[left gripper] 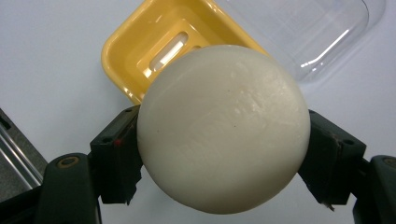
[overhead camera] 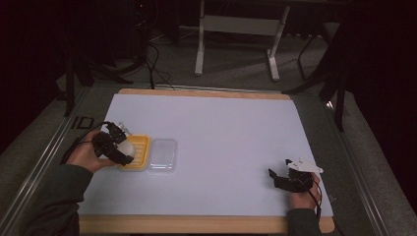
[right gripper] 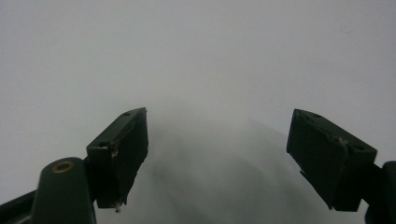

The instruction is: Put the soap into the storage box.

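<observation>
A round white soap bar [left gripper: 223, 128] is clamped between the jaws of my left gripper [left gripper: 224, 154], which is shut on it. The bar hangs just over the near left corner of a yellow soap dish [left gripper: 154, 46]. From above, the left gripper [overhead camera: 119, 144] and the soap bar [overhead camera: 127, 145] sit at the left edge of the yellow dish [overhead camera: 139, 153]. A clear plastic lid [overhead camera: 163, 155] lies flat right beside the dish. My right gripper [overhead camera: 279, 173] rests near the table's front right, jaws open with nothing between them; its fingers [right gripper: 122, 149] point at bare white surface.
A white sheet [overhead camera: 216, 137] covers the wooden tabletop [overhead camera: 196, 225]. Metal rails run along the table's left and right sides. Beyond the far edge stand the legs of a desk [overhead camera: 199, 54] and loose cables on the grey floor.
</observation>
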Tool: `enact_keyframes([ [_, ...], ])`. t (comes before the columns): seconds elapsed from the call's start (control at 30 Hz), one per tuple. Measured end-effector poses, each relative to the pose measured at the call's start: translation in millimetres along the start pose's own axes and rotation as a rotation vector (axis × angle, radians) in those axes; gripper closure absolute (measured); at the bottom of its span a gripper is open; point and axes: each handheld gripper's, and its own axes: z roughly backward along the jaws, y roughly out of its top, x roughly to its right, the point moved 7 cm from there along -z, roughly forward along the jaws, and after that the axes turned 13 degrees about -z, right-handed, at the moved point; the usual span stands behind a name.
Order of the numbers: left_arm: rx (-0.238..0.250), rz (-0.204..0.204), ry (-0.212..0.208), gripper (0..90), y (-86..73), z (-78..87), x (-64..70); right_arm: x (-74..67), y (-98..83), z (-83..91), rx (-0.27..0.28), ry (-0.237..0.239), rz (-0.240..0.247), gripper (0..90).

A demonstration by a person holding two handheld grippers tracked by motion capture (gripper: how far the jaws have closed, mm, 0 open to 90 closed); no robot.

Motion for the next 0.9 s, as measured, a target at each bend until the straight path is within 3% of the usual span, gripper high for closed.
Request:
enact_keyframes([
  [0.5, -0.018, 0.063, 0.026, 24.7, 8.7, -11.2, -4.8, 0.0, 0.0, 0.0, 0.000, 0.001, 0.000, 20.3],
  [0.7, -0.020, 0.116, 0.038, 24.6, 8.4, -17.4, -8.3, -0.1, 0.0, 0.0, 0.000, 0.001, 0.000, 20.3],
  [0.9, -0.021, 0.129, 0.041, 24.6, 10.4, -22.1, -9.6, 0.0, 0.0, 0.0, -0.001, 0.001, 0.000, 20.3],
])
